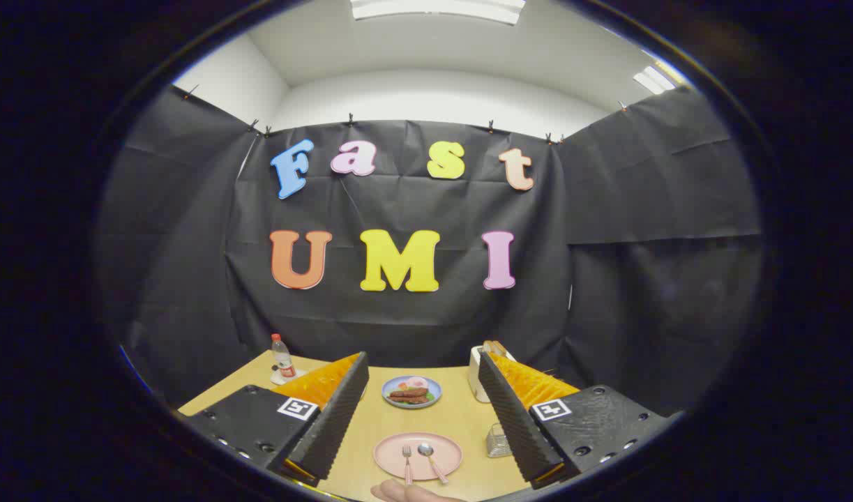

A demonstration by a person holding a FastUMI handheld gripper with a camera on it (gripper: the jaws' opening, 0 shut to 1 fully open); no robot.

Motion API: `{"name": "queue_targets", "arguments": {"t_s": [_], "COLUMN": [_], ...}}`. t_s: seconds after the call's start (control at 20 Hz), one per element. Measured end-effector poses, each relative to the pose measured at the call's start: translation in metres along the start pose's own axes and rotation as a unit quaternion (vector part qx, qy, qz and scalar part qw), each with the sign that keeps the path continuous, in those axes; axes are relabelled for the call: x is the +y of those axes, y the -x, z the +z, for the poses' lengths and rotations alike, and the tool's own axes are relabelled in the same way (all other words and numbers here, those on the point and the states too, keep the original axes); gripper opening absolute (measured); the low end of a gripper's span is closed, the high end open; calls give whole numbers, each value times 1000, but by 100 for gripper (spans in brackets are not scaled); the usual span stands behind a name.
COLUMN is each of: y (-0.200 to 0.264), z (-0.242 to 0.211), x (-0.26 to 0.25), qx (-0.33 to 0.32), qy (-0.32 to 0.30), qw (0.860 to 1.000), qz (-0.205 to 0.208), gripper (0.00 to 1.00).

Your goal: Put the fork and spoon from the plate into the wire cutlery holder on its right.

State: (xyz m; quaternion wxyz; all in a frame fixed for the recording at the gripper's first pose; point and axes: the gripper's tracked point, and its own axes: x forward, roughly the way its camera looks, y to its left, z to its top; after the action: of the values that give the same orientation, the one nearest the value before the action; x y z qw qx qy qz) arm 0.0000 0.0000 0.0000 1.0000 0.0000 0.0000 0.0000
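Observation:
A pink plate (386,452) lies on the wooden table between and below my fingers. A fork (406,461) lies on the plate's middle, with a spoon (430,460) just to its right, both with pink handles toward me. A small wire cutlery holder (497,440) stands to the plate's right, partly hidden by my right finger (513,411). My gripper (421,366) hangs well above the table, open wide, with nothing between its fingers.
A blue plate (395,385) with food sits beyond the pink plate. A bottle (282,359) with a red label stands at the far left of the table (468,425). A white toaster (476,373) stands at the far right. A hand (405,492) shows at the table's near edge.

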Motion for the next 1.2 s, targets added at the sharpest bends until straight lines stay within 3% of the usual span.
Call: {"name": "queue_targets", "arguments": {"t_s": [0.2, 0.45, 0.7, 1.2], "y": [-1, 6, 8, -8], "z": [4, 5, -21, -75], "x": [-39, -114, -149, -120], "qx": [-14, -28, 6, 78], "qy": [7, 5, -4, -9], "qw": [1000, 1000, 1000, 997], "qz": [20, 5, -6, 8], "gripper": [95, 95, 95, 95]}}
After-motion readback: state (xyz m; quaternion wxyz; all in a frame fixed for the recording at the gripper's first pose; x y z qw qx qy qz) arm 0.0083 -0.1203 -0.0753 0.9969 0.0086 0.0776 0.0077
